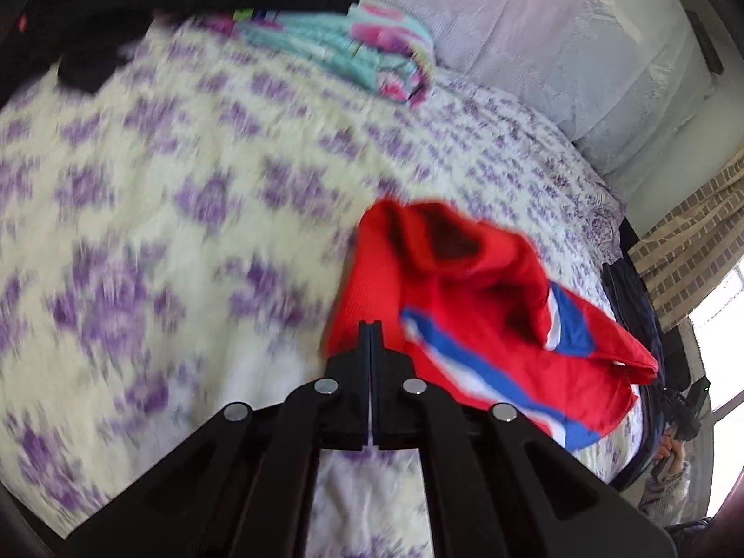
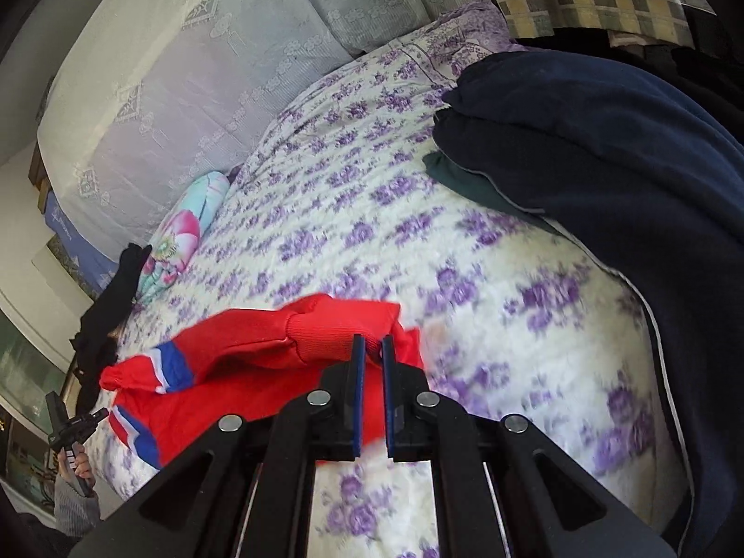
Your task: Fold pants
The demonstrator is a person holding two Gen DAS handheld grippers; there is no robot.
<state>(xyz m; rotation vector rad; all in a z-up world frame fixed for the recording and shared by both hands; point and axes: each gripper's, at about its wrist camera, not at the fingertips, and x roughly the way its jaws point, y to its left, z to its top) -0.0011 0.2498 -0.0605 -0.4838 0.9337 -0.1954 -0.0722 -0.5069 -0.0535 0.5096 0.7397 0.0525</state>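
Note:
Red pants (image 1: pixel 465 307) with a blue and white side stripe hang bunched just above the purple-flowered quilt (image 1: pixel 186 186). My left gripper (image 1: pixel 370 325) is shut, its tips pinching a red edge at one end of them. In the right wrist view the same pants (image 2: pixel 242 372) stretch off to the left. My right gripper (image 2: pixel 370 344) is shut on their ribbed red band, with fabric squeezed between the blue pads. Each view shows the far end of the pants close to the person's other hand (image 1: pixel 672 451) (image 2: pixel 81 465), which holds the other gripper.
A stack of folded dark navy clothes (image 2: pixel 604 162) lies on the bed's right side. A folded teal floral cloth (image 1: pixel 372 46) (image 2: pixel 186 232) and a black garment (image 1: pixel 139 9) (image 2: pixel 107 316) lie near the lace-covered pillows (image 1: pixel 558 46). Checked curtains (image 1: pixel 688 251) hang beyond the bed.

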